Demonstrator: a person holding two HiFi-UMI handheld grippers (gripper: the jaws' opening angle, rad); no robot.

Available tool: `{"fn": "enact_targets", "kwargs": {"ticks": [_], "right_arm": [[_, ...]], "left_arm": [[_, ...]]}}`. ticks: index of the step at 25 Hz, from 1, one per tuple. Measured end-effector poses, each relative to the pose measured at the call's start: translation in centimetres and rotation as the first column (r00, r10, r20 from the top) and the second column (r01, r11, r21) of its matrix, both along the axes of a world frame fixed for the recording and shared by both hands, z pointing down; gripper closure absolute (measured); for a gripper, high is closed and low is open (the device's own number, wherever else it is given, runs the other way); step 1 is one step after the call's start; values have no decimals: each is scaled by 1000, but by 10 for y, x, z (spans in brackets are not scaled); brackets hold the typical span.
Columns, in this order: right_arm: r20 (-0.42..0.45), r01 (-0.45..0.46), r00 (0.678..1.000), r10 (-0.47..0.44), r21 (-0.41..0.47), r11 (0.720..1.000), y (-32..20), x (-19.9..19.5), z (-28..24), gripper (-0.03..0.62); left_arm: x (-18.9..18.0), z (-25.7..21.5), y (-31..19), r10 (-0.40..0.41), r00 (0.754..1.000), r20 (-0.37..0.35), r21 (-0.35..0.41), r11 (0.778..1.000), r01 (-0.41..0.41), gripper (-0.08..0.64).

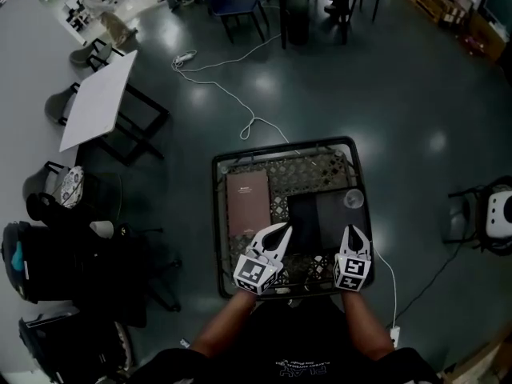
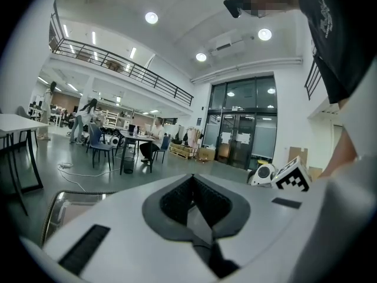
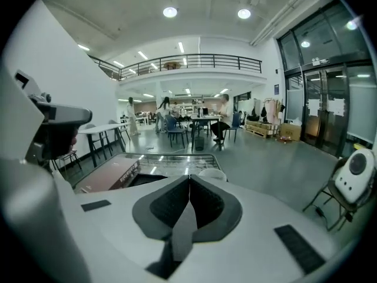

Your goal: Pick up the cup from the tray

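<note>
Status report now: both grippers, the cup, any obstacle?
Left gripper shut, empty. Right gripper shut, empty, short of cup. Cup on tray, untouched. Nothing between.

The head view is dim and underexposed: the dark floor (image 1: 384,94) carries soft patches of reflected light, and the tray (image 1: 215,222) sits in murk with faint detail. Both gripper views are brighter, lit by round ceiling lights (image 2: 151,17) that bloom white. Fisheye bending curves the railing (image 2: 118,61), the corners go black, and the left gripper (image 2: 192,181) has a pale shell that is out of focus near the lens.
</note>
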State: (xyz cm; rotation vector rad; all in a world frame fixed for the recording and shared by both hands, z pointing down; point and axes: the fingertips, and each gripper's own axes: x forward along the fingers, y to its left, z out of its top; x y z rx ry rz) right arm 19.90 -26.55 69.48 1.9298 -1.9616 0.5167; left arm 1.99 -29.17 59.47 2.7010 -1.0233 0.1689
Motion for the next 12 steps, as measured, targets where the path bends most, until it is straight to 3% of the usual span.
{"fn": "enact_targets", "kwargs": {"ticks": [6, 12], "right_arm": [[-22, -21, 1000, 19, -103, 994, -14, 20, 47, 580], [-21, -7, 1000, 3, -156, 988, -34, 27, 74, 450]], "left_arm": [[11, 22, -4, -7, 1000, 20, -45, 999, 8, 551], [8, 43, -5, -25, 998, 51, -87, 996, 29, 551]]}}
